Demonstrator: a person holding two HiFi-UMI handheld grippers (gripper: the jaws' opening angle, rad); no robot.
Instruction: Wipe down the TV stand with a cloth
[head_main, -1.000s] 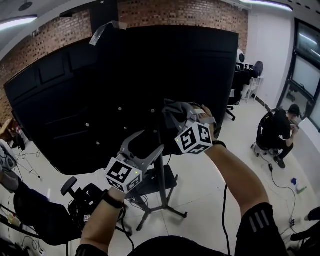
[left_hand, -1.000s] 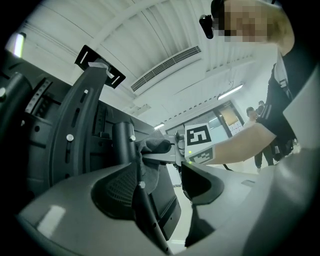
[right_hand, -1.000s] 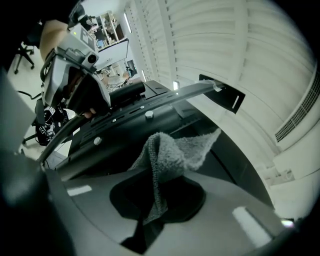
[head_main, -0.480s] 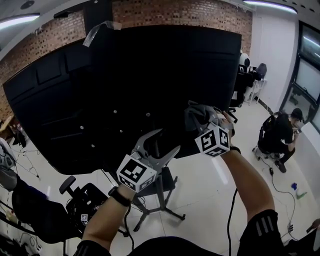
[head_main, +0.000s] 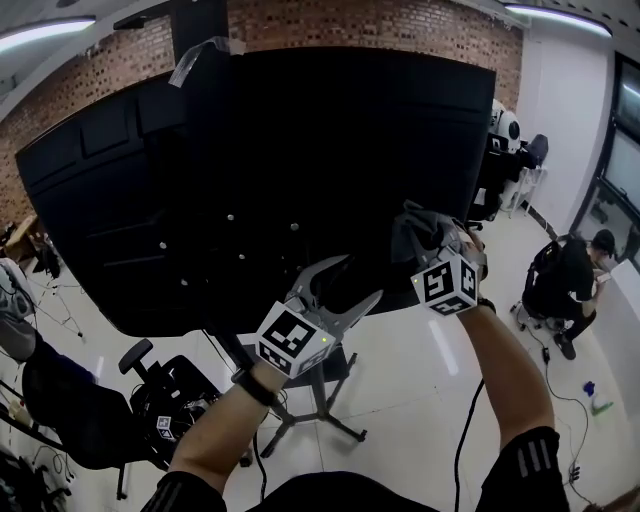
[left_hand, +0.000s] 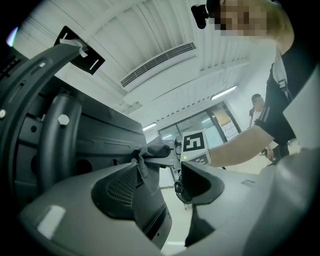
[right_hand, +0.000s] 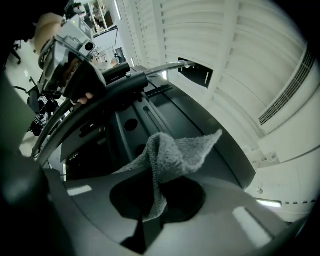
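Grey terry cloth (right_hand: 177, 147) sits pinched in the right hand-held gripper (right_hand: 152, 202), whose jaws are clenched tight on a fold so that the rest fans out ahead. It is held up near the lower right of the big black TV back panel (head_main: 300, 150); whether it touches the panel cannot be told. The left hand-held gripper (left_hand: 167, 187) is released, its 2 jaws apart with nothing between them, just beside the right one. The TV stand (head_main: 325, 385) shows its post and splayed legs below, well apart from the cloth. Judging by this, the wiping is mid-course at best, with the post and legs left to do. No brand or wording is legible; each marker cube (head_main: 447, 285) bears only black-and-white squares.
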